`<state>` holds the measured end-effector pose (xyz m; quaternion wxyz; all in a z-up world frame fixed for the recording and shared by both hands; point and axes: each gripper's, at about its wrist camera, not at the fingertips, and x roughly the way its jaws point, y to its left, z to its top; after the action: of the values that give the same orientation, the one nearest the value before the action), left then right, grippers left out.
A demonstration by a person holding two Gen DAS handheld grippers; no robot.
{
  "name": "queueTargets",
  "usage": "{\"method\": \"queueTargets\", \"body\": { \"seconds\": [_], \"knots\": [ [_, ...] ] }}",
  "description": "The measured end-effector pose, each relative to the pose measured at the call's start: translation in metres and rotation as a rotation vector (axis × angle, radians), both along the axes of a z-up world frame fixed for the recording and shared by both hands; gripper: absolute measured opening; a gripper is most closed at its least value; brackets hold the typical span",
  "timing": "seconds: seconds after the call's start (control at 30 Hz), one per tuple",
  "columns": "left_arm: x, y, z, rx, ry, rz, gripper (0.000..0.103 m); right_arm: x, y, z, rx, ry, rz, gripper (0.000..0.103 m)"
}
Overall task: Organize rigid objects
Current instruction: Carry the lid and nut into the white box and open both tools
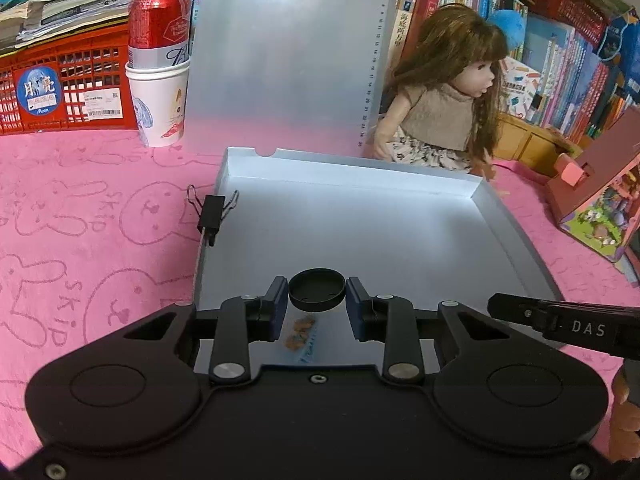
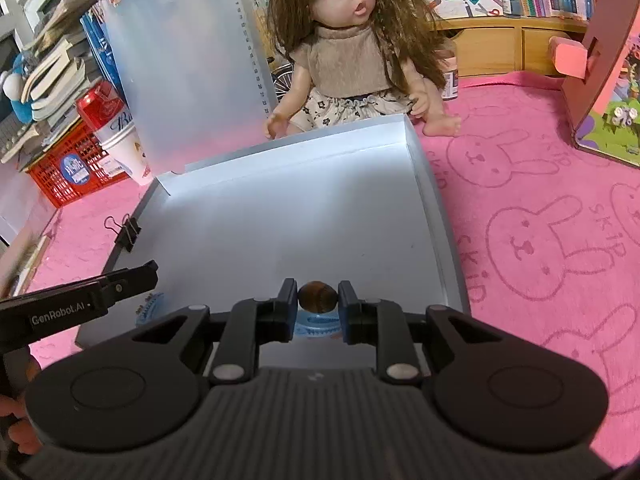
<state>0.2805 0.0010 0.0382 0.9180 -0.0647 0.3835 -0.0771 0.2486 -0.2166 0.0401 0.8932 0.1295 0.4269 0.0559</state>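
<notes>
The left hand-held gripper (image 1: 317, 296) is clamped on a small round black cap (image 1: 317, 289), its pads touching both sides, held over the near end of a shallow white tray (image 1: 516, 236). The right hand-held gripper (image 2: 318, 298) is pressed together on a small brown oval object (image 2: 318, 295), also above the tray's near end. Under it, on the tray floor, lies something blue and round (image 2: 318, 328), mostly hidden by the fingers; I cannot tell what it is. The two grippers hang just beside each other, each showing at the edge of the other's view.

The tray sits on a bench covered with a pink rabbit-print cloth (image 2: 540, 208). A black binder clip (image 1: 211, 211) grips the tray's left rim. Right behind the far rim sits a long-haired doll (image 2: 352, 52), with a tall frosted plastic board (image 1: 288, 60) upright to its left. Further left, a red can (image 1: 159, 26) stands inside a white paper cup (image 1: 160, 108), next to a red crate (image 1: 60, 88) stacked with books. A pink cardboard playhouse (image 2: 608, 80) stands well apart on the right, and bookshelves (image 1: 560, 40) fill the background.
</notes>
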Motion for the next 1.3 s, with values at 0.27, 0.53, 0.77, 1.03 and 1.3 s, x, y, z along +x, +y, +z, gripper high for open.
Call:
{"method": "queueTargets", "body": {
  "seconds": [0.27,0.53,0.77,1.03,1.3],
  "knots": [
    [0.009,-0.003,-0.009,0.043,0.015,0.008,0.03,0.008,0.004,-0.005,-0.03,0.017,0.006,0.026],
    [0.01,-0.004,-0.019,0.059,0.031,0.007,0.03,0.013,0.006,-0.01,-0.055,0.031,0.008,0.026],
    [0.009,-0.007,-0.02,0.08,0.023,-0.001,0.03,0.013,0.008,-0.009,-0.068,0.027,0.012,0.026],
    [0.004,-0.004,-0.013,0.055,0.018,-0.004,0.031,0.009,0.004,-0.005,-0.054,0.004,0.002,0.046],
    [-0.023,-0.001,0.008,0.048,-0.047,-0.038,0.049,-0.013,0.003,0.013,-0.077,-0.074,0.039,0.058]
  ]
}}
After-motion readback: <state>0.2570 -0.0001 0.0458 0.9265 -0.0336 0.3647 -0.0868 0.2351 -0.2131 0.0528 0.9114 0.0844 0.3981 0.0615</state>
